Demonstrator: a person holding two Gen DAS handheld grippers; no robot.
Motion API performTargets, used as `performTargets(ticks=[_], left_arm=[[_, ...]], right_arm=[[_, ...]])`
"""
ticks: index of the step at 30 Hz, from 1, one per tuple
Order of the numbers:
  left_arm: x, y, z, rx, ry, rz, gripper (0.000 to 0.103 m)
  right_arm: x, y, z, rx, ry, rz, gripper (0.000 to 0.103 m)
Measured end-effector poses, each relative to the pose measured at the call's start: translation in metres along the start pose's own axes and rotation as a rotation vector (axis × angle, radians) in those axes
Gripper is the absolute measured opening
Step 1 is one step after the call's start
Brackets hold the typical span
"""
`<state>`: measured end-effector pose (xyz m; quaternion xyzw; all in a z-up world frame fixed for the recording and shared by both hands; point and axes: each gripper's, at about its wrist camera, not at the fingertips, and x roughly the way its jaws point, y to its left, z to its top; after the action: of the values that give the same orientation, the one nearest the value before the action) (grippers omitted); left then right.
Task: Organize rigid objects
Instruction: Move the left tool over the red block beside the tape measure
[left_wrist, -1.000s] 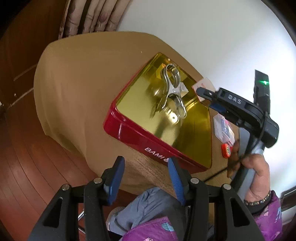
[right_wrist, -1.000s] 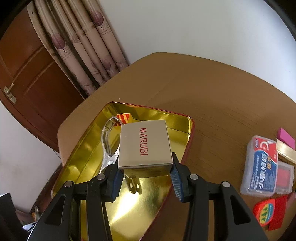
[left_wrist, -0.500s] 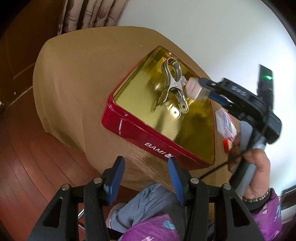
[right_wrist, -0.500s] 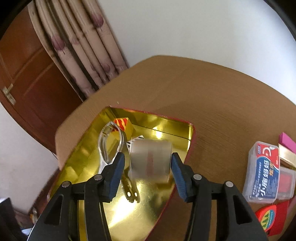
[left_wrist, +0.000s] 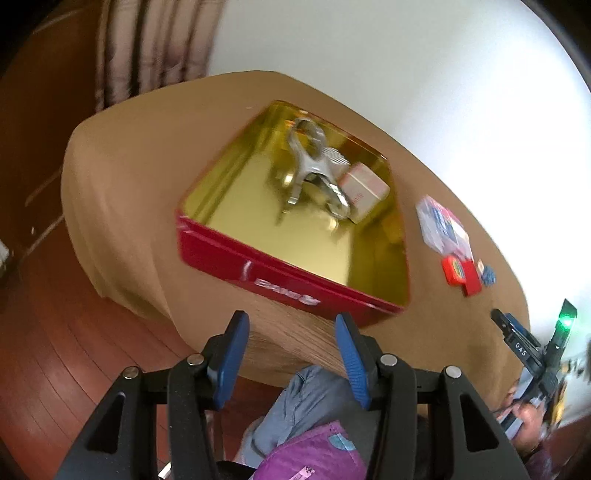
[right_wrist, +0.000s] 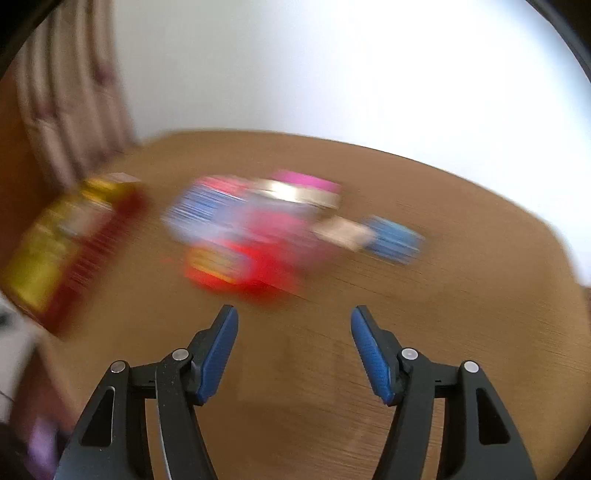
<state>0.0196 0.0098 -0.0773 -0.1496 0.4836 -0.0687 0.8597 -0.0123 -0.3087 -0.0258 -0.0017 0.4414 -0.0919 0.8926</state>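
My right gripper (right_wrist: 293, 314) has its blue pads spread wide and the jaws are opening, with nothing between them but bare wood grain of the tabletop (right_wrist: 461, 295). Its view is badly smeared, so I can only make out colours ahead: a red and blue cluster of small items (right_wrist: 258, 236) toward the middle of the tabletop, and the tin (right_wrist: 55, 243) off at the left edge.

My left gripper (left_wrist: 291, 354) is part open and holds nothing; its pads hang at the near edge of the tabletop, over a knee in grey-blue fabric (left_wrist: 314, 402) (mine, I suppose, with a purple garment (left_wrist: 314, 458) below it).

From the left wrist view the picture is clearer. The red tin with its gold inside sits toward the near left part of the tabletop, one red wall (left_wrist: 280, 280) facing me. Inside it lie a metal clamp (left_wrist: 314, 170) near the middle and a small pale box (left_wrist: 364, 192) just beside the clamp, against the tin's far right corner; whether they touch I cannot tell.

Outside the tin, toward the right edge of the tabletop, are a clear plastic case with blue and red print (left_wrist: 441, 229) and, nearer me, a small red piece (left_wrist: 460, 271).

A hand (left_wrist: 528, 417) grips the other tool's handle at the lower right.
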Motion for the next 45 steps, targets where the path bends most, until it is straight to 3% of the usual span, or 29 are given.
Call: performTargets(ticks=[4,8,12,17,21,25,29,31,33,34,36,39,42,45], left_arm=[[0.008,-0.034,-0.013,0.143,0.035,-0.002,0.050],[0.019,-0.075,-0.027,0.280,0.080,0.020,0.050],[0.029,-0.112,-0.028,0.312,0.124,-0.042,0.050],[0.041,-0.163,0.011,0.304,0.145,-0.103,0.050],[0.059,-0.215,0.053,0.375,0.108,-0.043,0.052],[0.095,-0.252,0.083,0.442,0.139,0.029,0.052],[0.121,-0.267,0.103,0.424,0.187,0.028,0.052],[0.125,-0.264,0.105,0.371,0.221,-0.043,0.052],[0.125,-0.264,0.097,0.367,0.227,-0.099,0.052],[0.126,-0.265,0.091,0.379,0.229,-0.085,0.052],[0.135,-0.267,0.076,0.397,0.279,-0.075,0.052],[0.146,-0.269,0.060,0.364,0.372,-0.137,0.052],[0.154,-0.276,0.059,0.321,0.426,-0.213,0.052],[0.159,-0.292,0.064,0.307,0.434,-0.229,0.052]], right_arm=[[-0.003,-0.073,-0.030,0.097,0.033,-0.148,0.064],[0.003,-0.118,-0.048,0.288,0.062,-0.058,0.066],[-0.001,-0.123,-0.049,0.320,0.032,-0.001,0.068],[-0.006,-0.125,-0.052,0.334,0.009,0.063,0.071],[-0.011,-0.124,-0.055,0.349,-0.010,0.100,0.072],[-0.013,-0.124,-0.055,0.344,-0.013,0.130,0.073],[-0.012,-0.125,-0.055,0.345,-0.014,0.149,0.074],[-0.010,-0.125,-0.054,0.350,-0.011,0.152,0.074],[-0.011,-0.126,-0.051,0.347,-0.013,0.195,0.074],[-0.011,-0.126,-0.050,0.346,-0.013,0.210,0.074],[-0.006,-0.125,-0.046,0.341,-0.003,0.187,0.074],[0.002,-0.127,-0.044,0.365,0.017,0.192,0.074],[0.001,-0.127,-0.046,0.362,0.008,0.203,0.076],[-0.001,-0.128,-0.047,0.365,0.000,0.216,0.076]])
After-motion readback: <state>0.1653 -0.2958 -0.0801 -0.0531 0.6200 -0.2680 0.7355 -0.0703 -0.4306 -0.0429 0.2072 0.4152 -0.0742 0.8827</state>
